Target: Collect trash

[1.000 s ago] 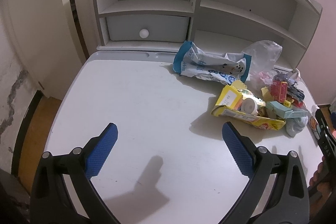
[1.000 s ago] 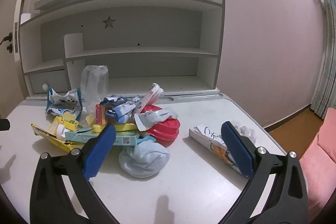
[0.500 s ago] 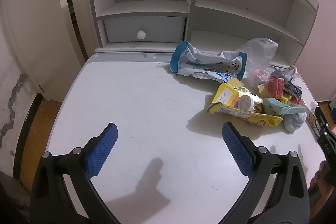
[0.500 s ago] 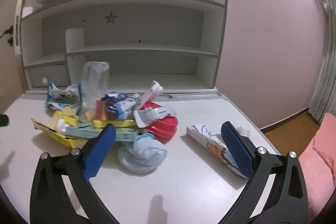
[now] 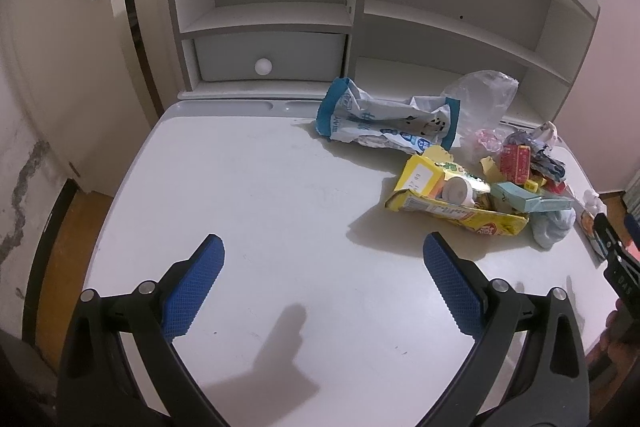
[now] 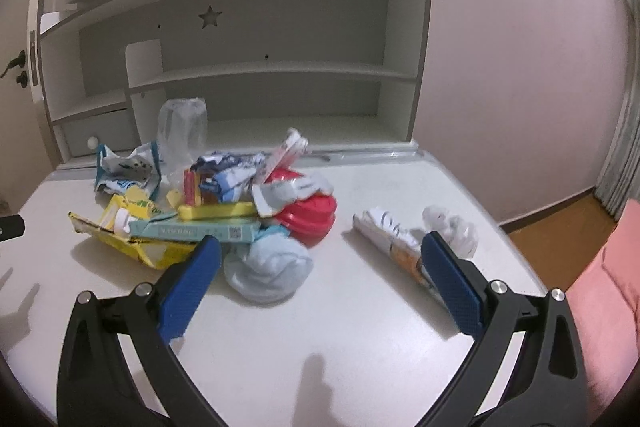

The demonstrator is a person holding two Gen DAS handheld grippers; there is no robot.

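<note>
A heap of trash lies on the white desk (image 5: 260, 195): a yellow torn box (image 5: 448, 203) (image 6: 132, 235), a blue-and-white wrapper (image 5: 384, 123) (image 6: 124, 171), a teal carton (image 6: 196, 231), a red lid (image 6: 312, 215), a pale blue crumpled cloth (image 6: 268, 267) and a clear plastic bag (image 5: 484, 99). A rolled paper wrapper (image 6: 392, 243) and a crumpled white wad (image 6: 452, 227) lie apart to the right. My left gripper (image 5: 320, 283) is open and empty, above bare desk left of the heap. My right gripper (image 6: 320, 279) is open and empty, just before the blue cloth.
A white shelf unit (image 5: 280, 23) with a knobbed drawer (image 5: 264, 65) stands at the desk's back. A door (image 5: 60, 27) is at the left. A pink seat (image 6: 608, 291) and wooden floor (image 6: 560, 227) lie beyond the desk's right edge.
Both grippers have shifted slightly; the heap sits a little lower and nearer in the right wrist view. Both stay open and empty. No trash has moved.
</note>
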